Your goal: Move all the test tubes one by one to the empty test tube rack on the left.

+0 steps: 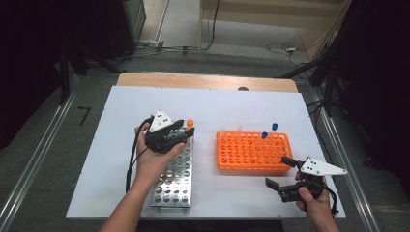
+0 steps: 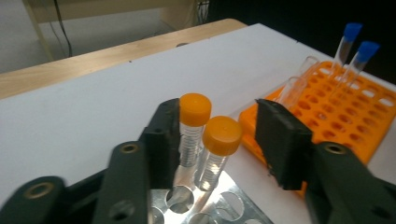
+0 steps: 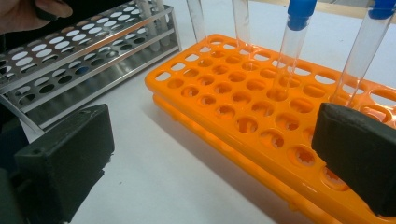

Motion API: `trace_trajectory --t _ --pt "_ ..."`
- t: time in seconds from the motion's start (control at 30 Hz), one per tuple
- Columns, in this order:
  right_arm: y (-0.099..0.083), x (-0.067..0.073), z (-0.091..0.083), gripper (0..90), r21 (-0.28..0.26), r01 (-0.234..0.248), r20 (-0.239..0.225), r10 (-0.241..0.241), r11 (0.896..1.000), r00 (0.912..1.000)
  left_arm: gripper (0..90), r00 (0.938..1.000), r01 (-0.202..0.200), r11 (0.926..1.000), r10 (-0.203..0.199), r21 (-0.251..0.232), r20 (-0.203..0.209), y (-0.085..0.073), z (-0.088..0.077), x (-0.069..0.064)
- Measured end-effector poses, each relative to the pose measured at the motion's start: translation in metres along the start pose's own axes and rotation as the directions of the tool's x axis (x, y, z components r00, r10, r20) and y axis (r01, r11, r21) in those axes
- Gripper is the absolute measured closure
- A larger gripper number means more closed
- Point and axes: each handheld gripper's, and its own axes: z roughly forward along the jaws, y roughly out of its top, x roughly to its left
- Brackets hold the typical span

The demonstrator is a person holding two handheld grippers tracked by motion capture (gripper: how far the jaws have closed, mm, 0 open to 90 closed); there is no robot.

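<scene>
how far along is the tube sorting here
Looks done: two orange-capped tubes stand in the far end of the metal rack. In hand: the left tongs sit open around those tubes, pads off them. The right tongs wait open beside the orange rack. Likely left: two blue-capped tubes and two uncapped ones there, if they are meant to move.

No writing, label, brand or number can be read anywhere here.
</scene>
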Motion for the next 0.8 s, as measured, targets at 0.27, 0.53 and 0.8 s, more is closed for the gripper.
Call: trace_trajectory --t 0.27,0.53,0.8 --pt "0.005 -0.002 0.004 0.0 -0.007 -0.007 0.017 0.008 1.0 0.9998 21.4 0.9964 0.029 0.9983 -0.025 -0.05 0.081 -0.009 -0.023 -0.013" --pt "0.011 -0.006 0.016 3.0 -0.009 -0.038 0.022 0.038 0.999 0.999 8.1 0.9939 0.032 0.9975 -0.025 -0.063 0.107 -0.017 -0.036 -0.022" --pt "0.019 -0.015 0.034 18.2 -0.025 -0.103 0.063 0.104 0.994 0.9926 0.1 0.9887 0.044 0.9972 -0.034 -0.061 0.146 -0.022 -0.042 -0.028"
